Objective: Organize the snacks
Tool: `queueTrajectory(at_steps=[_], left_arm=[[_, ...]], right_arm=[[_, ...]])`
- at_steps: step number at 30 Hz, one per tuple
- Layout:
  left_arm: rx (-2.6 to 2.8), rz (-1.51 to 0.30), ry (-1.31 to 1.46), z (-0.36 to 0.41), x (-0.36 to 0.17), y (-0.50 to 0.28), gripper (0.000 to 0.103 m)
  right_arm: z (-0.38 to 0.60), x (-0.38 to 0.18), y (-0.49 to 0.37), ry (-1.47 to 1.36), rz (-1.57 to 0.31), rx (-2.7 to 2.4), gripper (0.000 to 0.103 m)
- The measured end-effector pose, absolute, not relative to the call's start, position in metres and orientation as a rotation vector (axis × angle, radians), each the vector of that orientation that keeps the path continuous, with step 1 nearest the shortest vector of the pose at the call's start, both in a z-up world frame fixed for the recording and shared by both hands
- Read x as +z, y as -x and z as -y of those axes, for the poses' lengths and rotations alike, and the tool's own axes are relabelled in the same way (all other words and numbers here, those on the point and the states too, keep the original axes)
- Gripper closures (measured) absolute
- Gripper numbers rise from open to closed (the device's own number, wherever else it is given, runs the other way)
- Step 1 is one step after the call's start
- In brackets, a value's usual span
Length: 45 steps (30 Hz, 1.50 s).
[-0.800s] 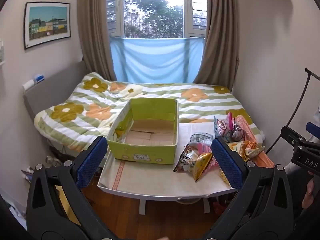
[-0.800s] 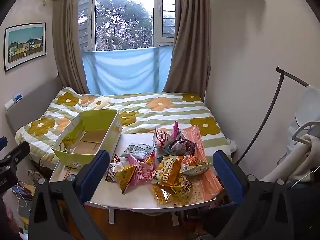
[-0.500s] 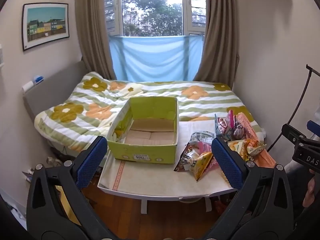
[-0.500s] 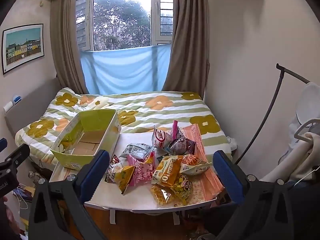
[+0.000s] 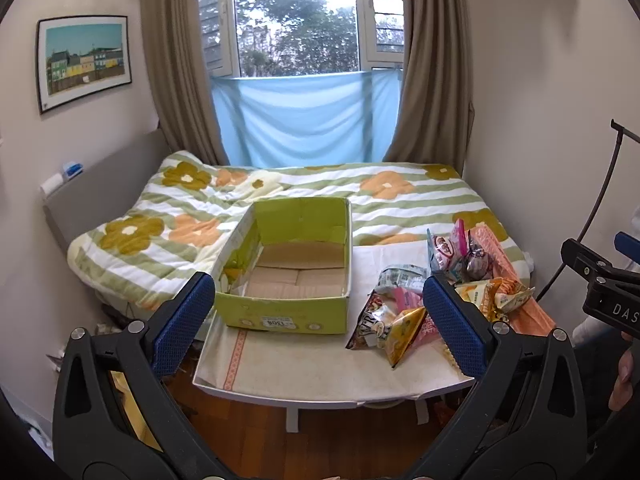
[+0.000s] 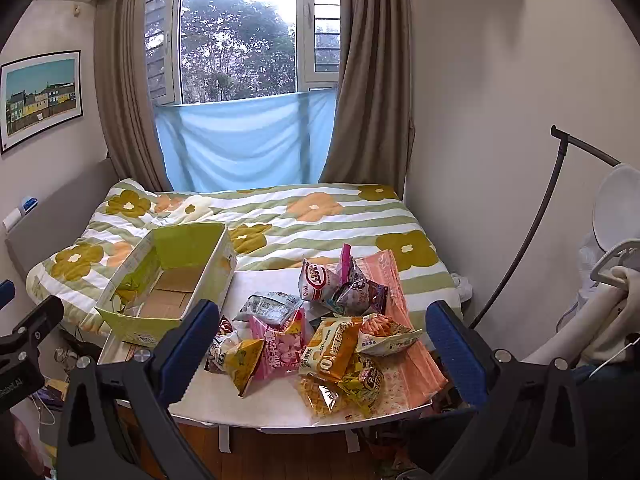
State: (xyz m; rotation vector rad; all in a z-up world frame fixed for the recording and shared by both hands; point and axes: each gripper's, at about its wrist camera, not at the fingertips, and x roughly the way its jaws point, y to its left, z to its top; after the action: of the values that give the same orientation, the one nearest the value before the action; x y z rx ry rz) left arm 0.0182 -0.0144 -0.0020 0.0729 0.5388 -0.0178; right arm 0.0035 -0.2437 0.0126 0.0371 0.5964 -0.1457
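Note:
An empty green cardboard box (image 5: pixel 288 268) stands on the left of a white table (image 5: pixel 312 364); it also shows in the right wrist view (image 6: pixel 168 284). A pile of several snack bags (image 6: pixel 320 332) lies on the table's right half, also seen in the left wrist view (image 5: pixel 436 292). My left gripper (image 5: pixel 318 320) is open and empty, held back from the table's front edge, facing the box. My right gripper (image 6: pixel 320 344) is open and empty, held back from the table, facing the snack pile.
A bed with a flowered striped quilt (image 5: pixel 320 196) lies behind the table. Walls stand close on both sides. A dark curved stand (image 6: pixel 532 224) and a white fan (image 6: pixel 616 208) are at the right. Clutter (image 6: pixel 64 356) lies on the wooden floor at the left.
Both views have shifted slightly; the table and snacks sit a little nearer and lower. Both grippers stay open and empty. Nothing on the table has moved.

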Motion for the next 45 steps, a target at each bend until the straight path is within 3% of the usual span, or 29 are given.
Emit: queueTrajectory(at_steps=[45], left_arm=[[-0.07,-0.515,-0.005,-0.003,-0.004,-0.026,0.0]], right_arm=[[0.239,0.007,-0.015,-0.026,-0.612,-0.154,0.0]])
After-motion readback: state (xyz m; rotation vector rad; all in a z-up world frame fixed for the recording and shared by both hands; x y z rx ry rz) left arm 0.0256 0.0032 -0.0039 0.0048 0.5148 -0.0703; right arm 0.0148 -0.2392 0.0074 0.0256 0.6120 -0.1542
